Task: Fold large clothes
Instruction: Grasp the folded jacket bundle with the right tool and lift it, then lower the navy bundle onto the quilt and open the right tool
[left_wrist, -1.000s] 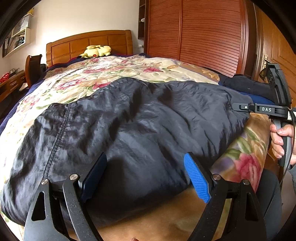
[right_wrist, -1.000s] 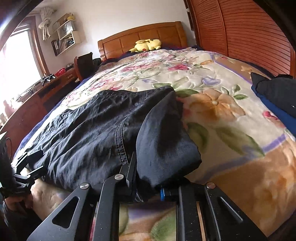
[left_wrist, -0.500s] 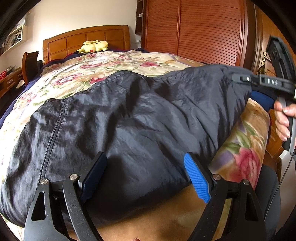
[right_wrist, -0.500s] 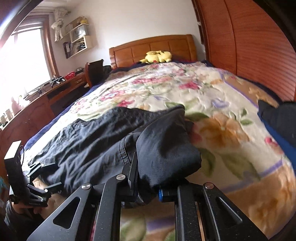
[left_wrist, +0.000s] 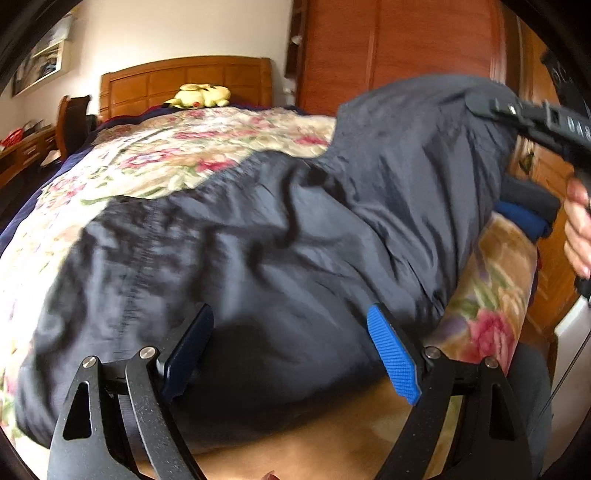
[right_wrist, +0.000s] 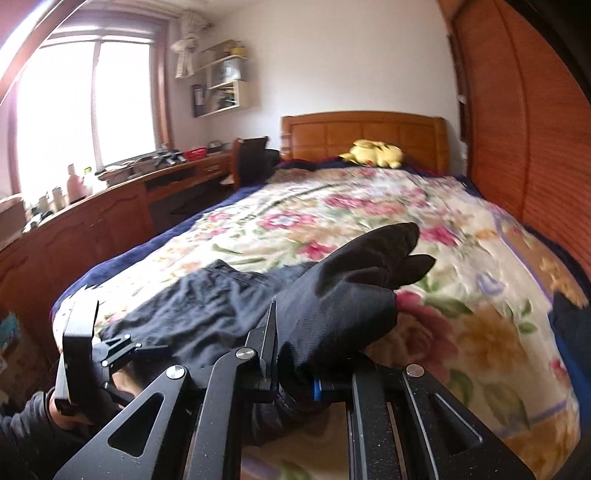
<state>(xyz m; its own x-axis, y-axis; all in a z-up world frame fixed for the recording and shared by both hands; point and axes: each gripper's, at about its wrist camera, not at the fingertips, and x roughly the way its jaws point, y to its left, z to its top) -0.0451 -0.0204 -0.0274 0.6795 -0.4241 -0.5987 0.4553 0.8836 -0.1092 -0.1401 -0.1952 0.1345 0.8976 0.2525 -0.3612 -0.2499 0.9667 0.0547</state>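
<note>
Garment (left_wrist: 280, 236) half lifted off the bed (right_wrist: 369, 206).
My right tongs (right_wrist: 295, 380) clamp its corner aloft; my left tongs (left_wrist: 291, 350) gape wide above it.

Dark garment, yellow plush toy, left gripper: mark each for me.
dark garment (left_wrist: 295, 236), left wrist view, its rumpled middle.
yellow plush toy (right_wrist: 373, 152), right wrist view, its body by the headboard.
left gripper (left_wrist: 290, 354), left wrist view, midway between its open fingertips.

1. Your left gripper (left_wrist: 291, 354) hangs with its blue pads spread apart over the dark garment (left_wrist: 258, 258).
2. Your right gripper (left_wrist: 480, 101) lifts the garment's far corner above the floral bedspread (left_wrist: 177, 147).
3. A yellow plush toy (left_wrist: 199, 96) sits by the headboard (left_wrist: 184, 81).
</note>
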